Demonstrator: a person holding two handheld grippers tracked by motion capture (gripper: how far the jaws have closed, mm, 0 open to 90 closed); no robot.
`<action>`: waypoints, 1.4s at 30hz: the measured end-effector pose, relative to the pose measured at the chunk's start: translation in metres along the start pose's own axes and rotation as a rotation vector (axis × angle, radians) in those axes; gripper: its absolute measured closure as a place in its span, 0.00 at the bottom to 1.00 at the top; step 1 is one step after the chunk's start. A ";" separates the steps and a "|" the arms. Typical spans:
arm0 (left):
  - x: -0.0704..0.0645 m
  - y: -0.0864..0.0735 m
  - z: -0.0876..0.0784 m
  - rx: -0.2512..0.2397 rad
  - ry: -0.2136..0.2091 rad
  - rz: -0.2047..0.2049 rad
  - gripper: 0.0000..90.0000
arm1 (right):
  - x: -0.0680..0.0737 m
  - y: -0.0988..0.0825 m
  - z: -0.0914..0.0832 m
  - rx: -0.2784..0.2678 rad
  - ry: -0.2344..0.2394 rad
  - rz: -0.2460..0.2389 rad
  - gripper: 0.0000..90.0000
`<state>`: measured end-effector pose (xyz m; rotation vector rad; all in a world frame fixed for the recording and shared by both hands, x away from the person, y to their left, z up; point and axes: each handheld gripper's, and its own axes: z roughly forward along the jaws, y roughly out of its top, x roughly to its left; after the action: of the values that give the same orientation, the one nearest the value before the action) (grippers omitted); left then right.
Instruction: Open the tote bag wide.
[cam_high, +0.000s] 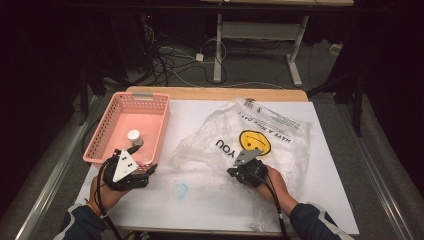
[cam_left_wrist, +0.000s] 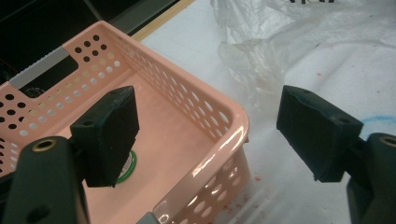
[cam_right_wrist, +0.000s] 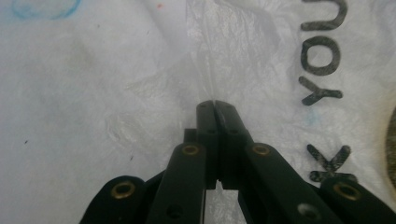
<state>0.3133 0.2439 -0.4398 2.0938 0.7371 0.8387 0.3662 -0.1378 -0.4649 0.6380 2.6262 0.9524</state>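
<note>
A clear plastic bag (cam_high: 280, 135) with a yellow smiley and black lettering lies crumpled on the white table right of centre. My right gripper (cam_high: 234, 172) sits at its near left part, pointing down. In the right gripper view the right gripper (cam_right_wrist: 215, 105) has its jaws together, pinching a raised fold of the plastic bag (cam_right_wrist: 243, 46). A pink perforated basket (cam_high: 100, 132) stands at the left with a small white-capped bottle (cam_high: 134, 136) inside. My left gripper (cam_high: 142, 160) hovers open over the basket's near right corner. In the left gripper view the left gripper (cam_left_wrist: 212, 126) straddles the basket (cam_left_wrist: 187, 98) rim, and one jaw half hides the bottle (cam_left_wrist: 127, 169).
A blue scribbled ring (cam_high: 180, 190) marks the white table cover (cam_high: 200, 205) between my two hands. The table's wooden far edge (cam_high: 215, 93) lies behind the bag. Beyond it are desk legs and cables on the floor. Metal rails run along both table sides.
</note>
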 end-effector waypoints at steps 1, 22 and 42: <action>0.000 0.000 0.000 0.003 0.001 0.003 0.23 | -0.002 0.003 -0.002 -0.017 -0.013 0.002 1.00; 0.037 0.013 -0.006 -0.024 0.032 -0.056 0.22 | -0.031 0.033 -0.028 -0.179 -0.174 0.037 1.00; 0.095 0.036 0.040 0.314 0.022 -0.134 0.22 | -0.047 0.065 -0.090 -0.400 -0.311 0.053 1.00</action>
<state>0.4100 0.2752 -0.4002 2.2805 1.0660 0.7097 0.3914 -0.1646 -0.3507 0.6894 2.0788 1.2374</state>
